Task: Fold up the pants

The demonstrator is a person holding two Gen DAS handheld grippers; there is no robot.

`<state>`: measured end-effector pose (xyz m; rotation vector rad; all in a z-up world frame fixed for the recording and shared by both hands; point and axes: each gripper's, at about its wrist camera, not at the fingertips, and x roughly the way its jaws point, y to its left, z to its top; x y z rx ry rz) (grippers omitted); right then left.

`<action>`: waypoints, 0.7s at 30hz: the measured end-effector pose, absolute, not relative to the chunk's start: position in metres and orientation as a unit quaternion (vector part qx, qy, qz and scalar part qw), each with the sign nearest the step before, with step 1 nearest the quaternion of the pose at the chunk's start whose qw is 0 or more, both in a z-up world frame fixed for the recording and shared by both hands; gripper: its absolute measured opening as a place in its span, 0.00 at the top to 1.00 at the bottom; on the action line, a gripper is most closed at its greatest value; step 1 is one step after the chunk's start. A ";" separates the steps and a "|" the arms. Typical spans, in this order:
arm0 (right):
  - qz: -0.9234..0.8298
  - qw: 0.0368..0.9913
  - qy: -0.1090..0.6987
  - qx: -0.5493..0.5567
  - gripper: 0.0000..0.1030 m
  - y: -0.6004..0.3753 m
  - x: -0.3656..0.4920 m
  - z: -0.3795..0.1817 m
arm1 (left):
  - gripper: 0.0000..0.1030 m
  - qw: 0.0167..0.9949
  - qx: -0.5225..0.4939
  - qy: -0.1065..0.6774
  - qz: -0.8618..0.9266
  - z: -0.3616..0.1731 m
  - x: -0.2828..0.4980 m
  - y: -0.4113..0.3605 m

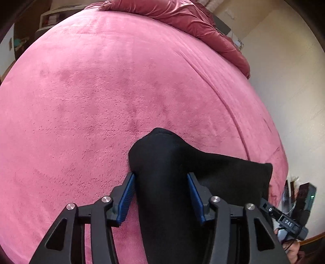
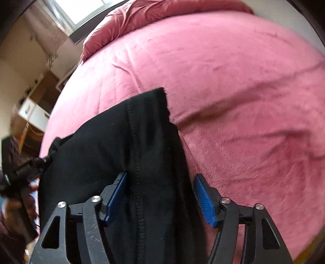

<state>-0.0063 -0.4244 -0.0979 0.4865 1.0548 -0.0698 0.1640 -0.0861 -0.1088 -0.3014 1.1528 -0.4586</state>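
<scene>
The black pants [image 1: 162, 174] lie bunched on a pink plush bed cover [image 1: 101, 91]. In the left wrist view a thick fold of them runs between the blue pads of my left gripper [image 1: 161, 178], whose jaws stand wide apart on either side of the cloth. In the right wrist view the pants [image 2: 142, 146], with a stitched seam, lie between the pads of my right gripper [image 2: 160, 178]. Its left pad touches the cloth and its right pad stands clear of it. The other gripper shows at the left edge [image 2: 26, 168].
A crumpled pink duvet [image 1: 182, 18] lies along the far end of the bed. The bed's right edge [image 1: 270, 130] drops to a cream floor. Shelves and furniture [image 2: 34, 109] stand beside the bed on the left in the right wrist view.
</scene>
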 end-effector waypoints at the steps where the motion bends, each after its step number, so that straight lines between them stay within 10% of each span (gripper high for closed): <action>1: -0.023 0.834 0.496 0.241 0.34 -0.428 -0.008 -0.098 | 0.43 0.802 -0.145 0.537 -0.216 -0.106 0.161 -0.082; 13: 0.116 0.806 0.502 0.291 0.25 -0.453 -0.026 -0.102 | 0.20 0.783 -0.179 0.510 -0.309 -0.099 0.079 -0.038; 21: 0.179 0.771 0.530 0.303 0.20 -0.444 -0.016 -0.136 | 0.34 0.736 -0.193 0.554 -0.337 -0.126 0.078 -0.062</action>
